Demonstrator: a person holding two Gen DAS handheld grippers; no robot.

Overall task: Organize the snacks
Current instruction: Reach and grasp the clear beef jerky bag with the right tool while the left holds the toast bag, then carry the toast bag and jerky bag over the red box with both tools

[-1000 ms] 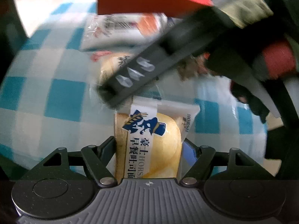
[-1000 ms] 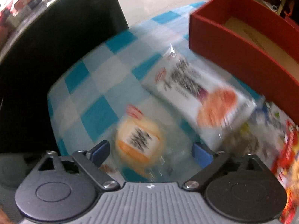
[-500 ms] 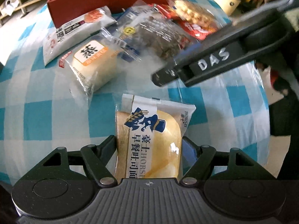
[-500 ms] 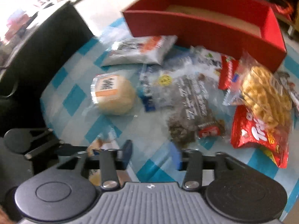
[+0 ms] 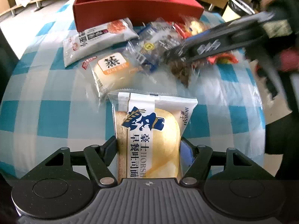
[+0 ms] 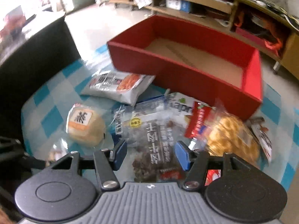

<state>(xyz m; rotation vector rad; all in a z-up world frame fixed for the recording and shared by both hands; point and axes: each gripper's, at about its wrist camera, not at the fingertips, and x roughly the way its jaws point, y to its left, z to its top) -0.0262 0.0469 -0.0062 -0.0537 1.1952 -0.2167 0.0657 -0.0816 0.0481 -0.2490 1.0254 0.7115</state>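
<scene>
My left gripper (image 5: pixel 148 147) is shut on a Horsh toast bread packet (image 5: pixel 149 130), held above the checked tablecloth. My right gripper (image 6: pixel 149 154) is open, its blue pads either side of a clear bag of dark dried fruit (image 6: pixel 155 149), just above it; it also shows in the left wrist view (image 5: pixel 205 50). A round bun packet (image 6: pixel 86 127) lies to its left, also in the left wrist view (image 5: pixel 112 71). A grey-white snack bag (image 6: pixel 119 85) lies by the red box (image 6: pixel 186 71), which holds no snacks. The box also shows in the left wrist view (image 5: pixel 130 16).
A red packet (image 6: pixel 200 121) and a bag of yellow puffed snacks (image 6: pixel 229 136) lie right of the dried fruit. A black chair or cabinet (image 6: pixel 31 50) stands left of the table (image 5: pixel 46 102). Wooden shelves (image 6: pixel 196 0) stand behind.
My right gripper swung from the bun across to the dried fruit bag and opened wider over it. My left gripper kept its hold on the bread packet.
</scene>
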